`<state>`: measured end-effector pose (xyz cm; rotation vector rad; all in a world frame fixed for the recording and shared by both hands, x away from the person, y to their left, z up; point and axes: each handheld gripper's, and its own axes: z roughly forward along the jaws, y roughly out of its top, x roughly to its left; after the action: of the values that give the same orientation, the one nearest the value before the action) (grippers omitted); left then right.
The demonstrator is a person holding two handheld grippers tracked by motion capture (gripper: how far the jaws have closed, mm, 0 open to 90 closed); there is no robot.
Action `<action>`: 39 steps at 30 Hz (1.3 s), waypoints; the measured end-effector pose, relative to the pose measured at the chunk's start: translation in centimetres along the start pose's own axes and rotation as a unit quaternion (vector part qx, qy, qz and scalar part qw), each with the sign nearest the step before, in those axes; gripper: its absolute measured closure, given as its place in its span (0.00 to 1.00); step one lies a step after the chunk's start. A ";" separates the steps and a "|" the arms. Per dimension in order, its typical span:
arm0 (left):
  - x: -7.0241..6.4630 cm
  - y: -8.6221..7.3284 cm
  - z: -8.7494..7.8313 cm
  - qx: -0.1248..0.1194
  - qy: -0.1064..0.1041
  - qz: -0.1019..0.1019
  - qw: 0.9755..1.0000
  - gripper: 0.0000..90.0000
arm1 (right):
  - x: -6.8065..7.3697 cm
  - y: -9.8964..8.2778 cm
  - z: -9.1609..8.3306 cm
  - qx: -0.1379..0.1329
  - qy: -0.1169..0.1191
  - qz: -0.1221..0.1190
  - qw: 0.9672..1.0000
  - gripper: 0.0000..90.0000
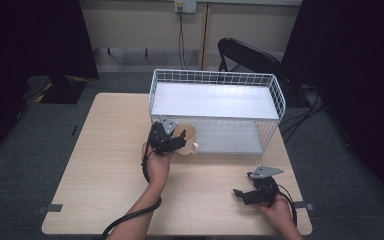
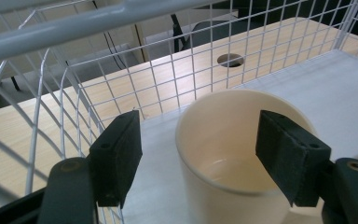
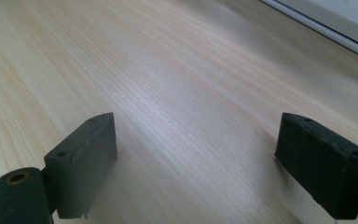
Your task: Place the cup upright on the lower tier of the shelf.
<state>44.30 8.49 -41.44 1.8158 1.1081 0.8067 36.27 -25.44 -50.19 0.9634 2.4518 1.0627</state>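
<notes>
Forearms enter from the near edge of the wooden table (image 1: 105, 170), each hand carrying a two-jaw tool. Nearest, the right gripper (image 1: 240, 194) rests low over the bare tabletop at the near right, jaws spread wide with nothing between them, well apart from the work. Further in, the left gripper (image 1: 181, 140) is at the front left corner of the white wire basket (image 1: 280, 107), level with its lower shelf. A cream mug (image 2: 233, 154) stands upright there on the white shelf (image 2: 335, 98), at its front edge, handle pointing toward the near side in the high view. In the left gripper view the jaws stand spread: one pad (image 2: 291, 156) sits at or against the mug's rim on one side, while the other pad (image 2: 119, 156) hangs clear outside the wall, so the cup is not pinched; whether the nearer pad actually touches cannot be told. Judged from this, the step in hand is either seating or freeing the mug at the shelf. To do it well, the hand should keep the tool level, move straight along the shelf opening, and avoid catching the wire side wall (image 2: 74, 116) close beside the outer pad. Any sideways drag on the rim risks tipping the cup. Beyond the basket lie the far table edge and a dark chair (image 1: 250, 55).
</notes>
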 end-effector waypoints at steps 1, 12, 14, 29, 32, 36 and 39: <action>-0.1 -0.1 -0.2 0.000 0.000 -0.004 1.000 0.35 | 0.0 0.0 0.0 0.000 0.000 0.000 1.000 0.13; -0.5 -1.2 -1.1 0.005 -0.030 -0.021 0.999 0.37 | 0.0 0.0 0.0 0.000 0.000 0.000 1.000 0.13; -0.6 -1.3 -1.0 0.005 -0.030 -0.021 0.999 0.37 | 0.0 0.0 0.0 0.000 0.000 0.000 1.000 0.13; -1.4 -2.4 0.1 0.027 -0.046 -0.021 0.998 0.50 | 0.0 0.0 0.0 0.000 0.000 0.000 1.000 0.13; -1.4 -2.6 0.8 0.034 -0.045 -0.022 0.998 0.52 | 0.0 0.0 0.0 0.000 0.000 0.000 1.000 0.13; -1.4 -2.6 1.2 0.038 -0.043 -0.027 0.998 0.52 | 0.0 0.0 0.0 0.000 0.000 0.000 1.000 0.13; -1.4 -2.7 1.5 0.040 -0.042 -0.031 0.998 0.53 | 0.0 0.0 0.0 0.000 0.000 0.000 1.000 0.13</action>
<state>44.04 7.45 -44.62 1.8558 1.1512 0.6529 36.28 -25.45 -50.19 0.9634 2.4517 1.0633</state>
